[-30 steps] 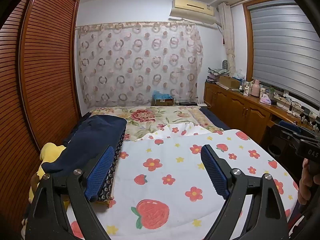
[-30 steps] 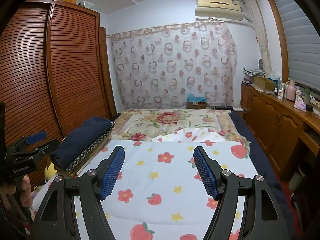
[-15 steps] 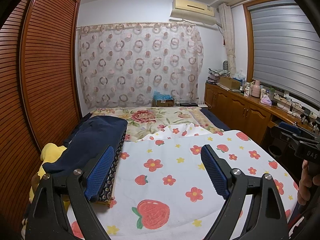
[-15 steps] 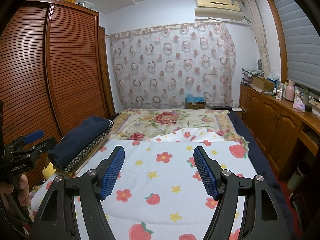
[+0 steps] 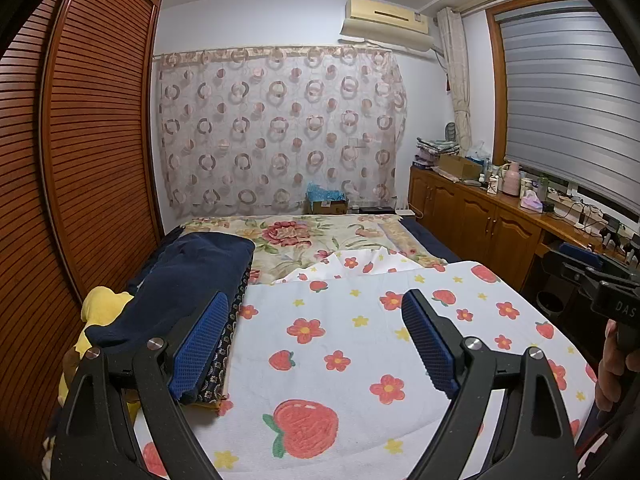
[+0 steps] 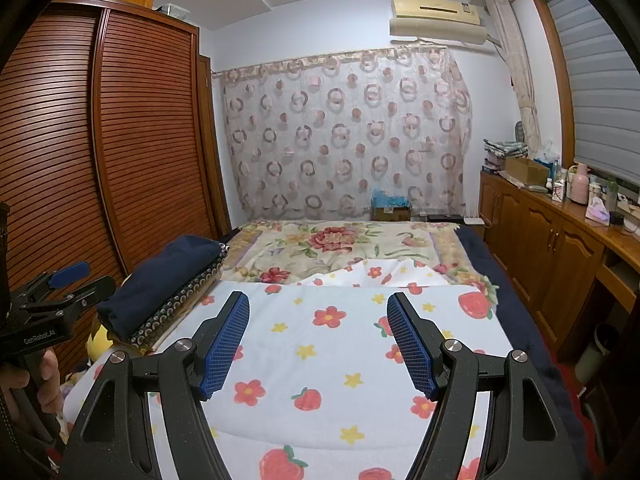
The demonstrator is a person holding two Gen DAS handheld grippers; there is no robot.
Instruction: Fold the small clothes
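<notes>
A white cloth [image 5: 340, 320] printed with strawberries and flowers lies spread flat over the near half of the bed, its far edge rumpled. My left gripper [image 5: 314, 300] hovers open above its near left part, with nothing between the blue pads. My right gripper [image 6: 317, 300] hangs open over the cloth [image 6: 340, 340] too, also empty. A folded navy garment [image 5: 192, 280] tops a dark patterned fabric [image 5: 224, 344] at the bed's left side. The stack [image 6: 160, 280] also shows in the right wrist view. Each gripper appears at the other view's edge, held by a hand.
A floral bedspread [image 5: 288, 236] covers the far half of the bed. A slatted wooden wardrobe [image 5: 92, 160] lines the left wall. Wooden cabinets [image 5: 480, 224] with clutter on top run along the right. Something yellow [image 5: 100, 300] lies under the stack.
The right wrist view has drifted very slightly. Both grippers stay open and nothing on the bed has moved.
</notes>
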